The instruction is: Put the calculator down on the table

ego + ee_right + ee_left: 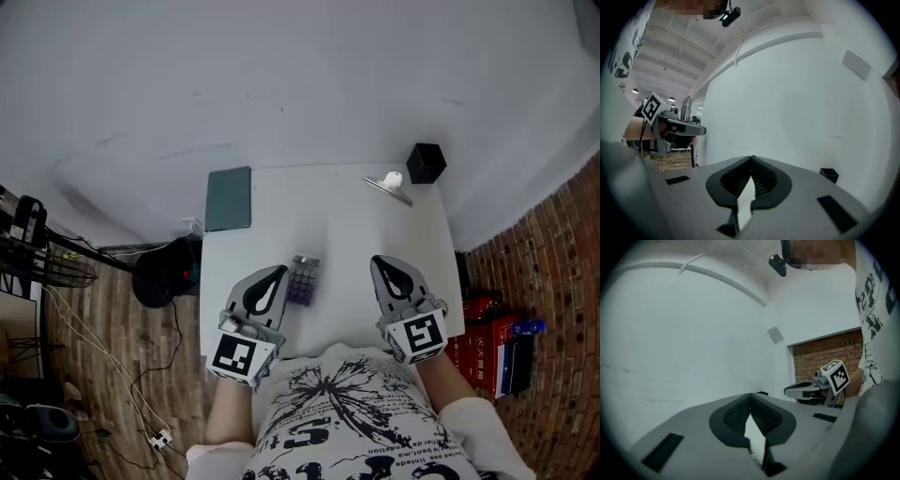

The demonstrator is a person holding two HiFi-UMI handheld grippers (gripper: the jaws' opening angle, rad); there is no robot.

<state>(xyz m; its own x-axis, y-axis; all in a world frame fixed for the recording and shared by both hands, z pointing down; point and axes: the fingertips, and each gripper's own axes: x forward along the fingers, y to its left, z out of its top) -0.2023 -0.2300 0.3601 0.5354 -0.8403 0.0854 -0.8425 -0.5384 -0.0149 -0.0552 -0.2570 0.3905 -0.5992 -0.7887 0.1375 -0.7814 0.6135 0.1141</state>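
Observation:
A small grey calculator [303,279] with purple keys lies flat on the white table [337,225], near its front middle. My left gripper [278,271] is held just left of the calculator with its jaws together and nothing between them; the left gripper view shows the closed pads [750,395] against a bare wall. My right gripper [378,262] is to the right of the calculator, also shut and empty, and its pads [751,158] meet in the right gripper view. Neither gripper view shows the calculator.
A dark green notebook [229,198] lies at the table's far left. A black cube-shaped box [426,162] and a small white object on a flat strip [392,182] sit at the far right. A black bag [169,270] and cables lie on the floor at left, red boxes [487,345] at right.

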